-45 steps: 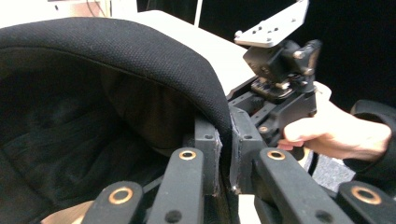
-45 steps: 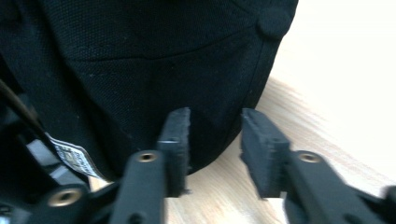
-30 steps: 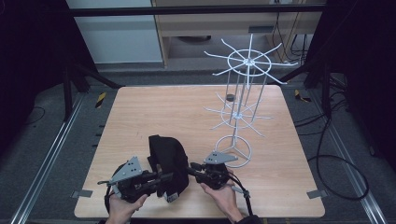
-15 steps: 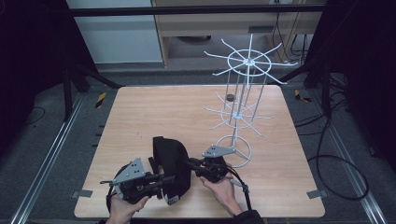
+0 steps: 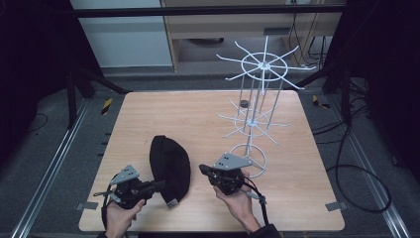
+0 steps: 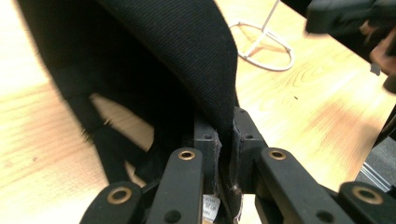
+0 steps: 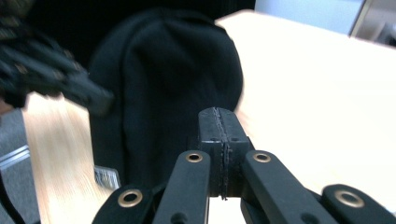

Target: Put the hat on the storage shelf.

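Note:
A black cap (image 5: 170, 168) lies on the wooden table (image 5: 198, 114) near its front edge. My left gripper (image 5: 159, 185) is at the cap's front left, and in the left gripper view its jaws are shut on the cap's black fabric edge (image 6: 219, 107). My right gripper (image 5: 203, 169) is just right of the cap and apart from it. In the right gripper view my right gripper (image 7: 219, 126) has just closed its jaws pad against pad with nothing between them, and the cap (image 7: 163, 84) lies beyond them.
A white wire rack (image 5: 261, 67) with spoked arms stands on a ring base (image 5: 261, 159) at the right, close behind my right hand. A small dark object (image 5: 243, 103) sits on the table by the rack. The table's far left is bare wood.
The cap, held up between both grippers before, has sunk and spread flatter on the table. My left gripper shifted left and down with it. My right gripper has let go and drawn off to the right.

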A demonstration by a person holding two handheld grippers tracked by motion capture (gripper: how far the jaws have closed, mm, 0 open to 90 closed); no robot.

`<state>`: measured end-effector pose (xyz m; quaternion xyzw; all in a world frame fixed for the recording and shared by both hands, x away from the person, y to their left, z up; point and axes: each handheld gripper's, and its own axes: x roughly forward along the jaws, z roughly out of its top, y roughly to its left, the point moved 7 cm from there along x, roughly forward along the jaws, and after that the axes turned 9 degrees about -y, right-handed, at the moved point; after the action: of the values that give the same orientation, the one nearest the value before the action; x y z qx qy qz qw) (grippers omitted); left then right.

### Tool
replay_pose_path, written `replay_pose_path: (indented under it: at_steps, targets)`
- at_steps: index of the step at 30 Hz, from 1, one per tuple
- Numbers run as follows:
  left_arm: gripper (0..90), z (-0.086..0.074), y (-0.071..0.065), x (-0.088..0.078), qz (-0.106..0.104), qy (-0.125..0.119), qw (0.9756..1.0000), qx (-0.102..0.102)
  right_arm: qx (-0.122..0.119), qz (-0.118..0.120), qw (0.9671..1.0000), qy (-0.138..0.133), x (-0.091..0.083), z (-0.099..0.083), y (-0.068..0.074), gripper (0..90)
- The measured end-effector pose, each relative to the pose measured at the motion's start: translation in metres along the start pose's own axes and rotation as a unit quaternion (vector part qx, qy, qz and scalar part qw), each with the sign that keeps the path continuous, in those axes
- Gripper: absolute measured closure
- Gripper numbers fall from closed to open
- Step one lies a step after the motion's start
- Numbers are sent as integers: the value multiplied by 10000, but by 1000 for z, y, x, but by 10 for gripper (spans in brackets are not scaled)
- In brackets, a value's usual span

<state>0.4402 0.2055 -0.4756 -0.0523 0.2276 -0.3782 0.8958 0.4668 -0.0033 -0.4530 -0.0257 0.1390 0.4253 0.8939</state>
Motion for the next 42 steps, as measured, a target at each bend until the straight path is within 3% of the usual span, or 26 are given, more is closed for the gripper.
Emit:
replay_pose_path:
  at_steps: [2,4,5,6,8,9,18,20,22,23,24,29,33,34,35,36,37,38,39,42]
  targets:
    - [825,1,-3,0,-55,-14,10000,74,15,-98,9999,124,7,-8,-1,811]
    - [826,5,-12,2,-165,-7,9995,268,112,-22,9997,209,13,-14,-1,746]
    - [828,5,-12,2,-165,-7,9995,268,112,-22,9997,209,13,-14,-1,746]
    - [828,7,-16,3,-205,-36,9992,327,181,15,9995,268,20,-20,-2,660]
    - [829,9,-20,3,-244,-58,9989,386,205,37,9993,300,22,-22,-2,639]
    - [830,14,-29,2,-356,-125,9980,506,360,74,9989,297,26,-26,-4,594]
    - [833,17,-58,2,-878,-132,9926,826,671,221,9973,204,35,-29,-12,501]
    - [833,17,-65,2,-1017,-144,9909,874,785,263,9963,242,38,-32,-13,514]
    - [833,17,-66,3,-1021,-132,9903,937,819,301,9958,293,39,-33,-13,543]
    - [833,17,-68,3,-1050,-122,9897,970,885,370,9948,339,38,-35,-13,704]
    - [833,17,-68,3,-1050,-122,9897,970,839,359,9953,338,37,-35,-13,750]
    - [832,18,-64,1,-987,-194,9912,866,814,237,9959,303,30,-31,-15,756]
    - [823,19,-50,-2,-680,-274,9952,642,522,1,9985,143,17,-15,-16,756]
    - [820,19,-50,-2,-680,-274,9952,642,430,-47,9990,110,14,-12,-15,756]
    - [814,13,-37,-3,-504,-214,9979,350,337,-86,9993,100,12,-9,-13,756]
    - [810,13,-37,-3,-504,-214,9979,350,337,-86,9993,100,12,-9,-13,756]
    - [807,4,-24,-2,-354,-79,9993,105,120,-175,9997,138,11,-4,-8,756]
    - [805,4,-24,-2,-354,-79,9993,105,120,-175,9997,138,11,-4,-8,756]
    - [802,-5,-12,-1,-180,113,9998,-37,-23,-204,9995,261,16,-5,-3,756]
    - [789,-12,-2,0,-50,239,9996,-136,-105,-236,9990,355,23,-8,1,756]
